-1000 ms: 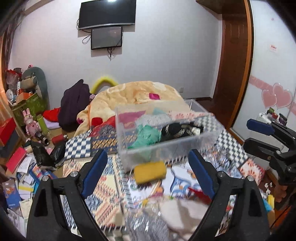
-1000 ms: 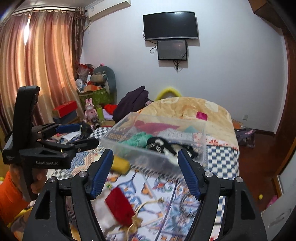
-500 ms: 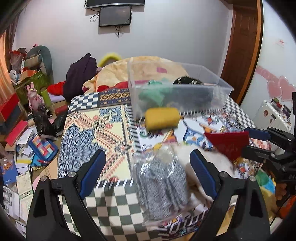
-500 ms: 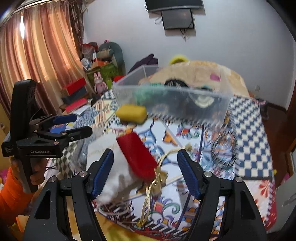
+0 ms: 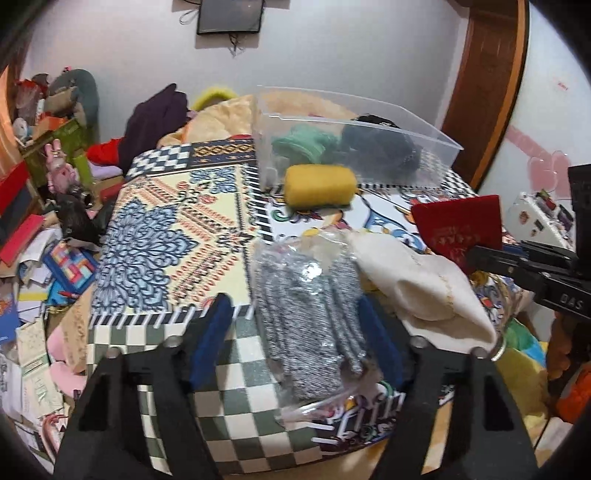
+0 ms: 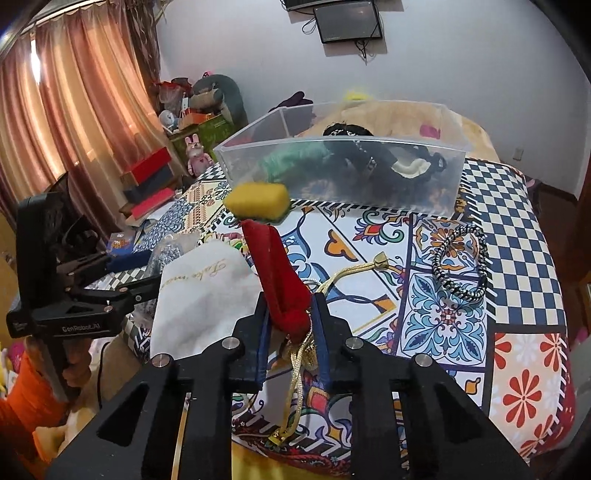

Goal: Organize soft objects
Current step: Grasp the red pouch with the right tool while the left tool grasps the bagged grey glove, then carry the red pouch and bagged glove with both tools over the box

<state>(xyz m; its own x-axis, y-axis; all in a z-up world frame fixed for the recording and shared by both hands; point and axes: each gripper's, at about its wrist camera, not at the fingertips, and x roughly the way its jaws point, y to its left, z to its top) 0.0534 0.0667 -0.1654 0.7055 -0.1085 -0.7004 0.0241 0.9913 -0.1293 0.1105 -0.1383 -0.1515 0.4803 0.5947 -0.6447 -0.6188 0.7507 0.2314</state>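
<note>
Red pouch (image 6: 277, 275) clamped between right gripper (image 6: 291, 325) jaws; upright.

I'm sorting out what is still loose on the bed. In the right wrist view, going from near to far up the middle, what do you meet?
right gripper shut on the red pouch → yellow sponge → clear plastic bin holding green and black soft items → wall screen

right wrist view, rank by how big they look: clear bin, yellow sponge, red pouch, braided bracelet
1. clear bin
2. red pouch, though nearness to the camera inflates it
3. yellow sponge and braided bracelet look alike; not ranked
</note>
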